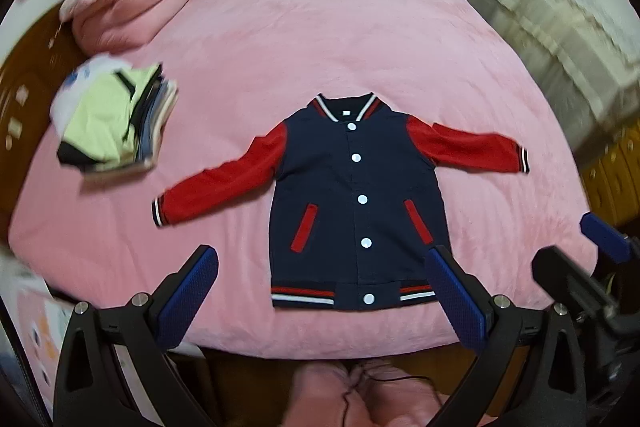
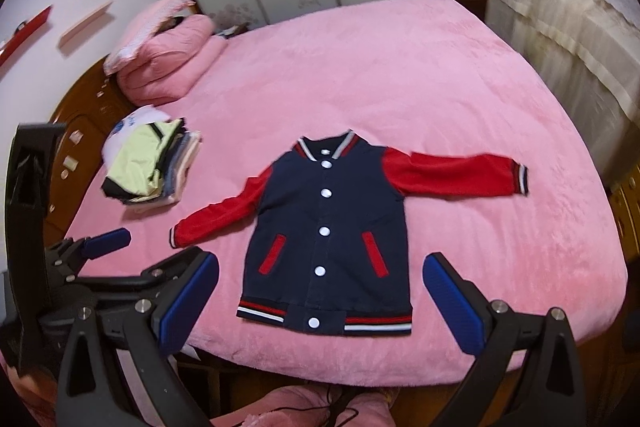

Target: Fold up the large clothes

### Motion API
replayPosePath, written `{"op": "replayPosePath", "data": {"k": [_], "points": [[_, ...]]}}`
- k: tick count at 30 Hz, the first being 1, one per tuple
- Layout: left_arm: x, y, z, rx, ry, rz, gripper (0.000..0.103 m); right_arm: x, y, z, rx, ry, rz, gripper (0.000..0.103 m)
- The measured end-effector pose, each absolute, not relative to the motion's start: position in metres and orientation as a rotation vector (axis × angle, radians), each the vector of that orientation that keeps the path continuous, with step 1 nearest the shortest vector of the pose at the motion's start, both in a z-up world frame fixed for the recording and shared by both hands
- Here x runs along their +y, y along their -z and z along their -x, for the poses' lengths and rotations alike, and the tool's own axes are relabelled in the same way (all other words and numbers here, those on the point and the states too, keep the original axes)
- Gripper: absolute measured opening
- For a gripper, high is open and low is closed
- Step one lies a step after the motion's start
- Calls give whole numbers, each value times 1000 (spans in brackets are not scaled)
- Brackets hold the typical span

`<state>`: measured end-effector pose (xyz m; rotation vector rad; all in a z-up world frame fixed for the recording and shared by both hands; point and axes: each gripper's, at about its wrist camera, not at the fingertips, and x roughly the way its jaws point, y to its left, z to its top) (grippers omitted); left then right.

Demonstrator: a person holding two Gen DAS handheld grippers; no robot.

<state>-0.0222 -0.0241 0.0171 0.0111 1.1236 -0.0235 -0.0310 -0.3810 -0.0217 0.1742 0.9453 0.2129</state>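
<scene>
On the pink bed [image 1: 320, 39], with a clothes pile [image 1: 116, 119] at nine o'clock, the jacket [image 1: 356, 203] lies flat, sleeves out, unfolded; left gripper [image 1: 320, 299] and right gripper [image 2: 320, 299] hover spread and empty, so grasping a sleeve likely comes next.

Your left gripper [image 1: 320, 291] hangs level, jaws spread wide, nothing held between its blue pads [image 1: 188, 297]. Your right gripper [image 2: 320, 297] sits just beside it, likewise spread wide and empty.
</scene>
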Motion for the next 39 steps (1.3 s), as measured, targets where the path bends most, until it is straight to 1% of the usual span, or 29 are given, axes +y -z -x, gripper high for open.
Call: {"op": "replayPosePath", "data": {"k": [4, 9, 14, 19, 21, 25, 26, 27, 31, 32, 33, 35, 37, 38, 39], "points": [[12, -13, 32, 1160, -8, 192, 102, -361, 21, 24, 924, -281, -83, 102], [70, 14, 40, 1197, -79, 407, 102, -333, 23, 11, 916, -378, -41, 102], [144, 62, 34, 1219, -122, 640, 102, -296, 44, -14, 932, -422, -65, 102], [228, 120, 2, 1185, -253, 780, 96, -258, 84, -48, 1016, -421, -194, 102], [260, 148, -12, 1193, -306, 819, 84, -244, 102, -59, 1060, -409, -222, 102], [312, 199, -51, 1189, -333, 871, 69, -217, 147, -82, 1161, -330, -264, 102], [321, 209, -59, 1190, -331, 867, 63, -212, 156, -86, 1184, -309, -272, 102], [326, 217, -68, 1199, -331, 859, 60, -208, 165, -89, 1210, -284, -287, 102], [346, 255, -100, 1239, -276, 794, 57, -198, 206, -89, 1327, -197, -437, 102], [347, 265, -107, 1267, -275, 766, 54, -196, 214, -88, 1360, -187, -456, 102], [345, 270, -112, 1289, -285, 739, 47, -194, 222, -88, 1396, -176, -468, 102], [345, 279, -119, 1303, -287, 712, 45, -193, 229, -86, 1424, -160, -470, 101], [340, 278, -122, 1304, -279, 688, 39, -194, 233, -87, 1430, -153, -470, 101], [338, 277, -124, 1302, -276, 674, 33, -194, 232, -89, 1431, -153, -470, 101], [338, 277, -127, 1296, -276, 667, 23, -196, 233, -91, 1426, -150, -470, 101]]}}
